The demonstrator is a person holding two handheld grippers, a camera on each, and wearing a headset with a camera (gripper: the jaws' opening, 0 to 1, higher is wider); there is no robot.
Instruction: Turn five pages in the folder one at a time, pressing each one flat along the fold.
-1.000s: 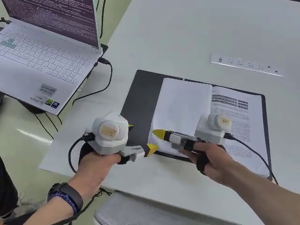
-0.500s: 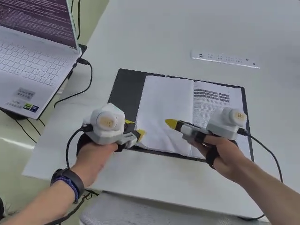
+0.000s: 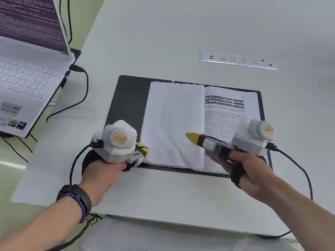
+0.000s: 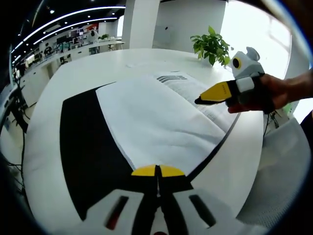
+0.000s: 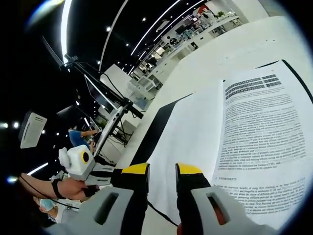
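Nearest me, my left claw [image 4: 157, 171] has its yellow tips pressed together with nothing between them. It sits at the near edge of the folder [image 3: 125, 104], by the black inside cover. My right claw [image 5: 162, 170] is slightly parted and holds nothing. It hangs over the lower part of the blank white page [image 3: 172, 120], close to the fold. The folder lies open and flat on the white counter [image 3: 172, 31], with the printed page [image 3: 233, 112] to the right of the blank one. Beyond the folder, a white power strip [image 3: 238, 59] lies on the counter. An open laptop [image 3: 26, 63] sits at the far left.
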